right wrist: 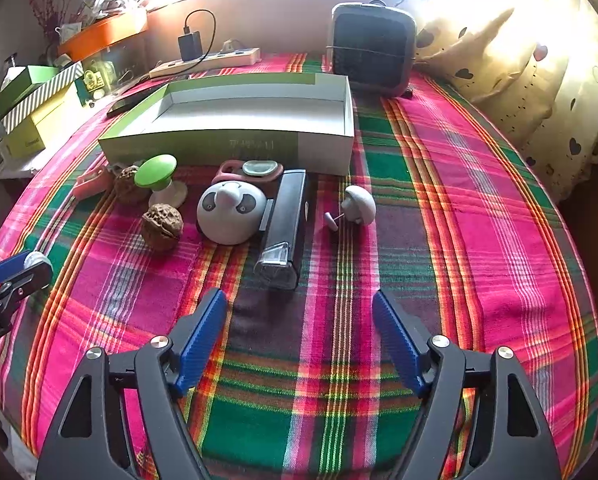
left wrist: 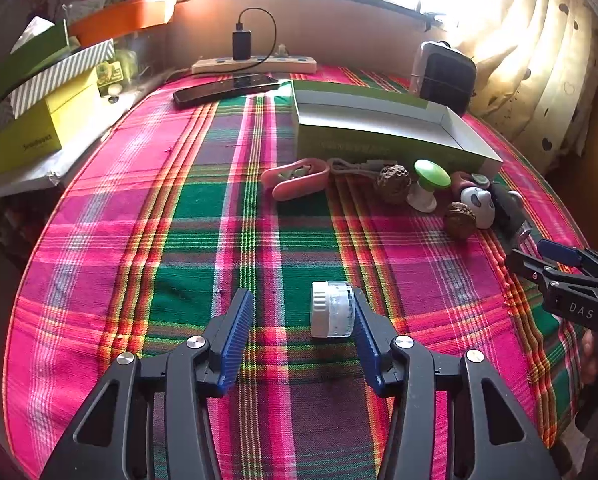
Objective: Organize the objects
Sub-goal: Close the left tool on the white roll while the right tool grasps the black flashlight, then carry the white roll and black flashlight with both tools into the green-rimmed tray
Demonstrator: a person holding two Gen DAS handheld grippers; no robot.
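Note:
A small white jar (left wrist: 333, 314) lies on its side on the plaid cloth between the fingers of my left gripper (left wrist: 299, 300). It rests against the right pad, with a wide gap to the left pad, so the gripper is open. My right gripper (right wrist: 299, 300) is open over bare cloth, just short of a black device (right wrist: 287, 216). Around that device lie a panda toy (right wrist: 231, 216), two walnuts (right wrist: 162, 228), a green-capped mushroom piece (right wrist: 157, 172) and a white mushroom (right wrist: 359, 204). Behind them stands an open green-and-white box (right wrist: 227, 140).
A pink holder (left wrist: 295, 178) lies left of the cluster. A power strip with a charger (left wrist: 255, 65), a dark phone (left wrist: 223, 90) and a small fan (right wrist: 373, 46) line the back. Stacked boxes (left wrist: 39, 92) stand at the left, a curtain (right wrist: 539, 80) at the right.

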